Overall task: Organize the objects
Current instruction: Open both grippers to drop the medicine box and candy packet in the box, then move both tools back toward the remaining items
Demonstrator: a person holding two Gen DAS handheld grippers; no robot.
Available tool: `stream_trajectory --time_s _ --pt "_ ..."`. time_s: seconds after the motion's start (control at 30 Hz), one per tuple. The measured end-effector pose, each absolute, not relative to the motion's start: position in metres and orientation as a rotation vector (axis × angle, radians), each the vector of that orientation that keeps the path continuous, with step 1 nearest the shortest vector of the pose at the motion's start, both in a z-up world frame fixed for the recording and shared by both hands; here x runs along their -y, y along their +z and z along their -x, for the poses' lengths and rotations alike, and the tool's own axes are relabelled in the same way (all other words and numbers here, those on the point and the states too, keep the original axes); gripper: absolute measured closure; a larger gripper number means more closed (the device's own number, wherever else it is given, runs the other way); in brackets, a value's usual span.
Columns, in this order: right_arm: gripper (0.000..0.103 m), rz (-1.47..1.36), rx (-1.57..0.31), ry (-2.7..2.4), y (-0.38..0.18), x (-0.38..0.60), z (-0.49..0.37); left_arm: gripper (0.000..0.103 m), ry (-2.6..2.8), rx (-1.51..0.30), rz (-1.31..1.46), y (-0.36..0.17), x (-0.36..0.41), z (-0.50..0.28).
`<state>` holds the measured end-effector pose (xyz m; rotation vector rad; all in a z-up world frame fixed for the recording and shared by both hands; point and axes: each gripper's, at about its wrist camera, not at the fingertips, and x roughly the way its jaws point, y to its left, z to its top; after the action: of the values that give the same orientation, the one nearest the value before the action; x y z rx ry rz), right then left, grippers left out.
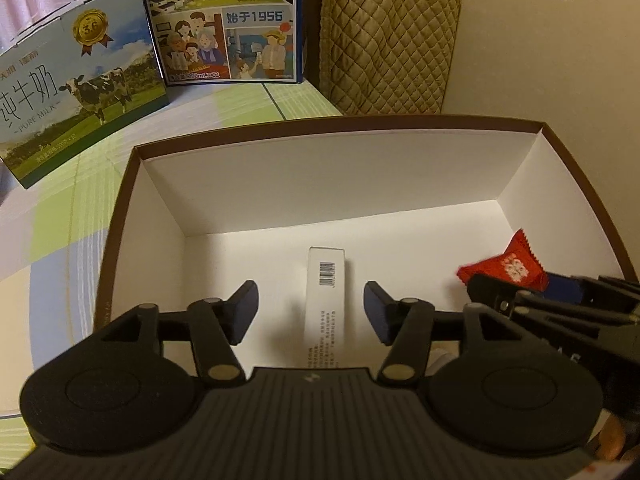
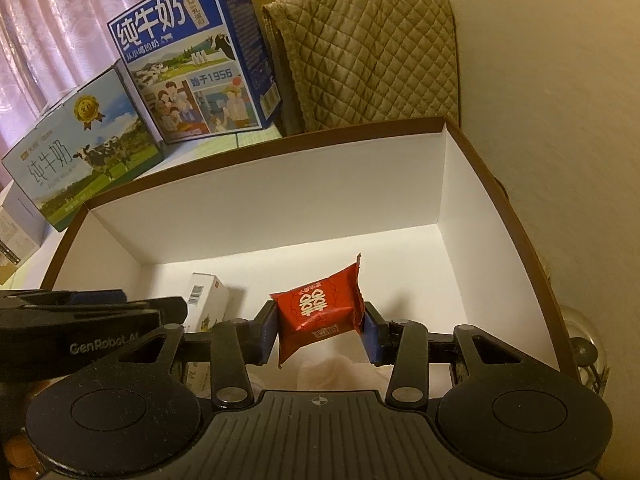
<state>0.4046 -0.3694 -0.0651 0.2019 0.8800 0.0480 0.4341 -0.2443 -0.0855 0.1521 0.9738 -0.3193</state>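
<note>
A brown-rimmed white box (image 1: 320,176) (image 2: 280,200) lies open below both grippers. On its floor rests a slim white carton with a barcode (image 1: 326,292) (image 2: 206,300). My left gripper (image 1: 311,310) hangs open above that carton, a pad on each side and not touching it. My right gripper (image 2: 320,330) is shut on a red candy packet (image 2: 320,312), held above the box floor. In the left wrist view the red packet (image 1: 508,266) shows at the right between the right gripper's fingers (image 1: 492,288).
Two milk cartons stand behind the box: a pale one with a cow (image 1: 76,92) (image 2: 80,156) and a blue one (image 1: 224,20) (image 2: 196,60). A quilted beige cushion (image 1: 388,36) (image 2: 372,56) leans at the back. A wall (image 2: 560,120) runs close on the right.
</note>
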Motion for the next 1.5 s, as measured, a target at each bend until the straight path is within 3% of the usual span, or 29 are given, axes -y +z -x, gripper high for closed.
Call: stream_trajectory --time_s 0.27,0.67,1.5 --pt "0.063 -0.182 -0.837 0.051 -0.060 0.368 -0.402 0.032 -0.322 -0.940 -0.150 -0.074 0.237 -0.425" --pt "0.049 -0.148 -0.771 0.074 -0.046 0.357 -0.387 0.027 -0.311 -0.895 -0.102 -0.049 0.210 -0.401" --pt "0.039 -0.104 -0.643 0.291 0.032 0.258 -0.290 0.021 -0.176 -0.731 0.032 0.037 0.058 -0.265"
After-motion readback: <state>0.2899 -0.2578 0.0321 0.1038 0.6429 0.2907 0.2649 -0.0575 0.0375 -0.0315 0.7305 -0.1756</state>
